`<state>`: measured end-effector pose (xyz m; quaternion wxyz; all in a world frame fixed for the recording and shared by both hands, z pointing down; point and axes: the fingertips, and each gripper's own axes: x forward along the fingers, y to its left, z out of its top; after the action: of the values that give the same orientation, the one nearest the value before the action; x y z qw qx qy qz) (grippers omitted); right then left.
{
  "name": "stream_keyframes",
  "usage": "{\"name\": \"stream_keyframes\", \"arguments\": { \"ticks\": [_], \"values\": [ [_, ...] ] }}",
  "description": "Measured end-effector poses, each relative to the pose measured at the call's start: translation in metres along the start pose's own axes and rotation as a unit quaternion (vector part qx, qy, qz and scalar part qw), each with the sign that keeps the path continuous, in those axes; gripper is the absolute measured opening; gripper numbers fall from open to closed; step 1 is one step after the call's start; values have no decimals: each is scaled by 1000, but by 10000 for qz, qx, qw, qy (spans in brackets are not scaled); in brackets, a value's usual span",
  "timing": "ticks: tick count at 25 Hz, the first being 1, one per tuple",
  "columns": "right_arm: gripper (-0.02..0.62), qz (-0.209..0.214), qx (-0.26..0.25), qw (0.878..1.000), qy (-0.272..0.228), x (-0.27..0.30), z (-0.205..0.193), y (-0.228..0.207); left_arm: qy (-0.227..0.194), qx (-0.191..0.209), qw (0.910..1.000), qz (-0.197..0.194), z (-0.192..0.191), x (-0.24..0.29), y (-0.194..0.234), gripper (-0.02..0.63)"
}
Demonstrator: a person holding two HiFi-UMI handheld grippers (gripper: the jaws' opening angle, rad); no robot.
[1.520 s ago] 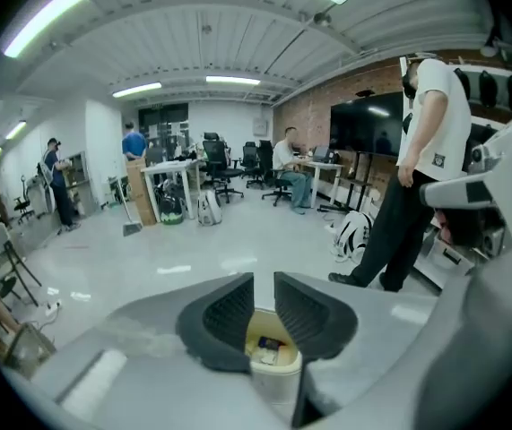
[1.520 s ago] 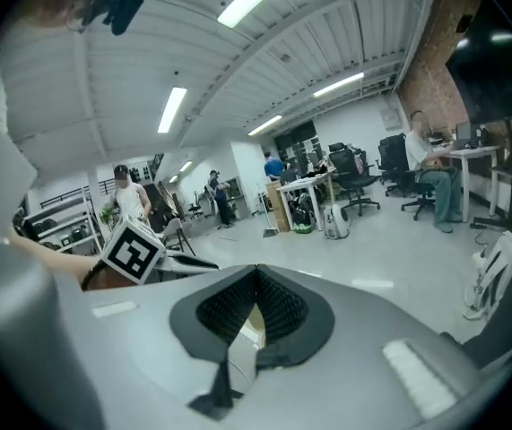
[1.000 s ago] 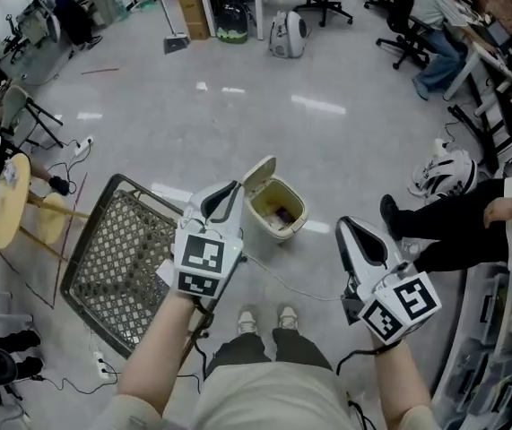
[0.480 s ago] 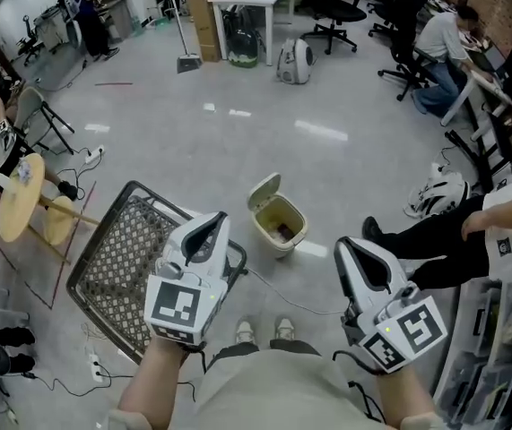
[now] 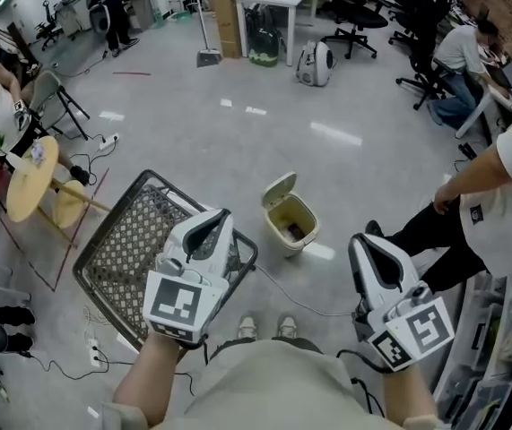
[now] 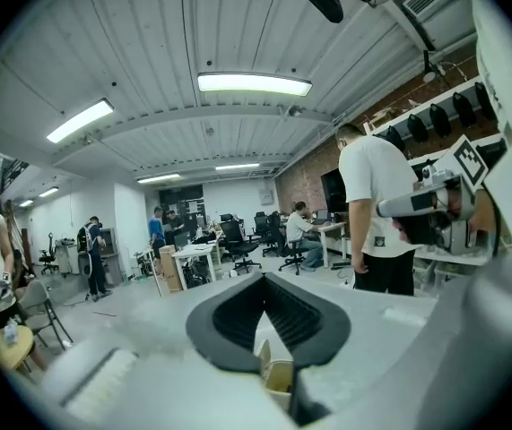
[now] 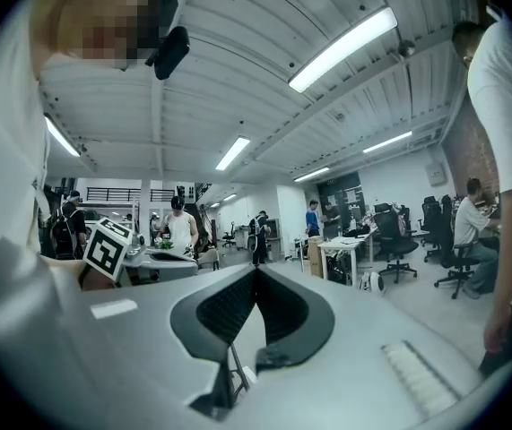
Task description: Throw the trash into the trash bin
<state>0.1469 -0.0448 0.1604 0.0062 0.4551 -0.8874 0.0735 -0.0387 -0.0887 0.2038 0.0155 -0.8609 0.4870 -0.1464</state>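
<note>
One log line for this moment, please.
left claw: shut, empty | right claw: shut, empty | small beige plastic trash bin: on floor, lid up, something inside | neither claw touches bin

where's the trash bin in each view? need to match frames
Head view: trash bin, lid open, on the floor just right of centre.
Left gripper view: beige shape at low centre, in the gap beneath the jaws; probably the bin.
Right gripper view: not in it.
Shared landmark: standing person in a white T-shirt, right of centre in the left gripper view, at the right edge in the right gripper view.
</note>
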Motion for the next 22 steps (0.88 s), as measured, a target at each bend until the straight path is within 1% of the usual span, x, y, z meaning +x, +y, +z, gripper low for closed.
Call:
{"name": "stream_keyframes", "arguments": {
  "ticks": [4,8,9,10,13,17,22],
  "values": [
    [3,24,43,10000,9,4,6,-2,54,-63,9999,79,3,-2,7,3],
    [5,112,166,9998,-51,14,-4,2,89,-113,9996,260,-7,-10,19,3],
    [26,195,186,9996,-50,18,-8,4,105,-119,9993,328,-11,-13,21,3],
    [120,302,194,9994,-28,23,-12,8,130,-126,9990,405,-15,-15,23,3],
    [183,600,157,9980,109,46,-25,27,229,-147,9976,635,-28,-27,36,3],
    [217,1053,163,9939,296,81,-53,62,421,-239,9938,1001,-56,-51,54,3],
    [240,1537,255,9851,729,133,-93,108,721,-513,9852,1470,-93,-85,90,3]
  ]
}}
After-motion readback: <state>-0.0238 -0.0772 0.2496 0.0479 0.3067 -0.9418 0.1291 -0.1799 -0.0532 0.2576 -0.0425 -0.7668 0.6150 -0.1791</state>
